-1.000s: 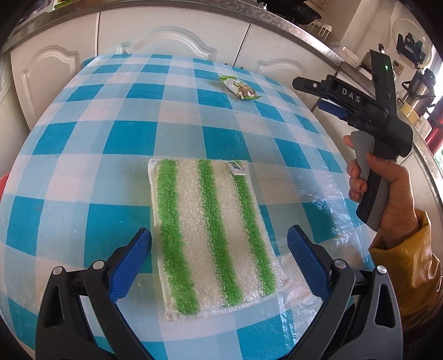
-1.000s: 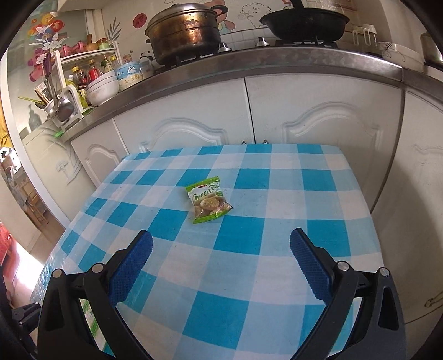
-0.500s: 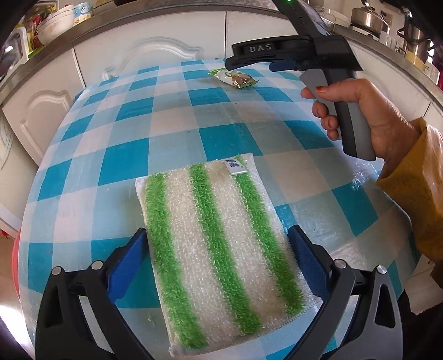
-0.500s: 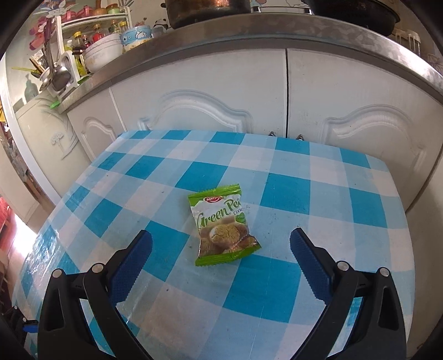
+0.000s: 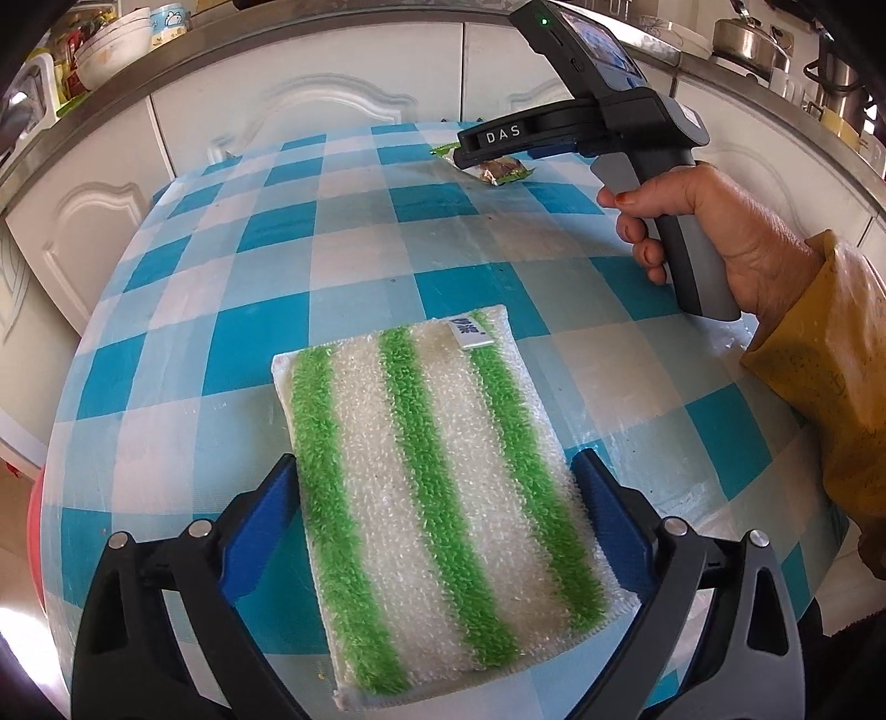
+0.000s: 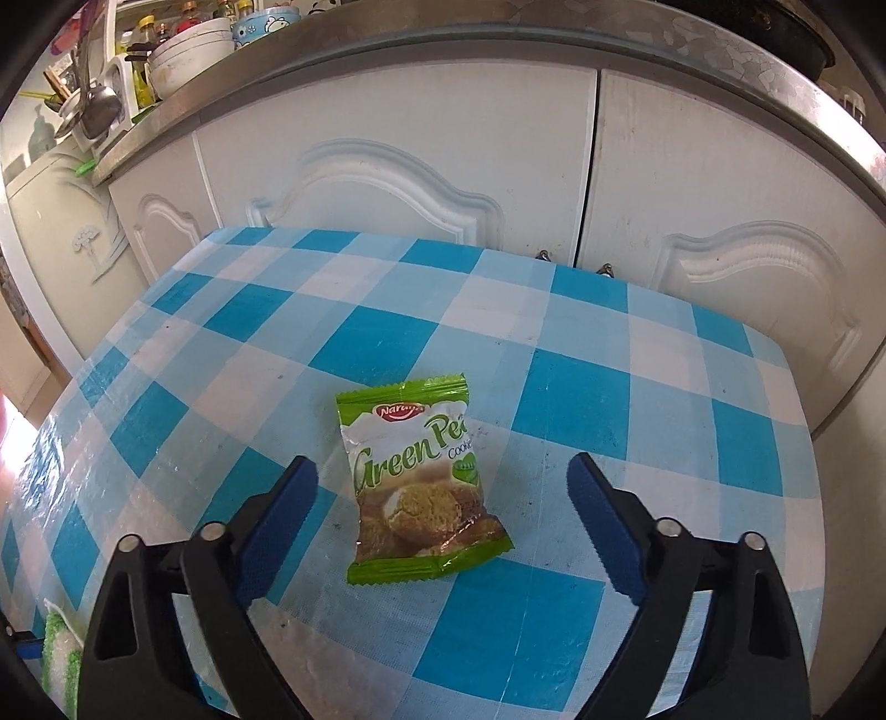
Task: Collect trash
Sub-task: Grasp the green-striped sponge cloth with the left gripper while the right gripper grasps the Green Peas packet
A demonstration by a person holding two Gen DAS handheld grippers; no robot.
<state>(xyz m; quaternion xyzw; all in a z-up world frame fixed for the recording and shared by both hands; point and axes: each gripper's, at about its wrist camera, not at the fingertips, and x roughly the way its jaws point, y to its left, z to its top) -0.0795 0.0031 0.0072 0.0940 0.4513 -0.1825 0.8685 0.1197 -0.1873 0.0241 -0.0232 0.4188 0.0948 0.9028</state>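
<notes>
Wrapper [image 6: 421, 482] between right gripper [image 6: 443, 498] fingers [image 6: 601, 526], untouched.

I see a green-and-white striped cloth [image 5: 443, 498] lying flat on the blue-and-white checked tablecloth [image 6: 581, 399], a small white label at its far edge. Behind the table stand white cabinet doors [image 6: 421, 138] under a metal countertop [image 6: 498, 33]; stacked bowls [image 6: 188, 55] sit at its left end.
</notes>
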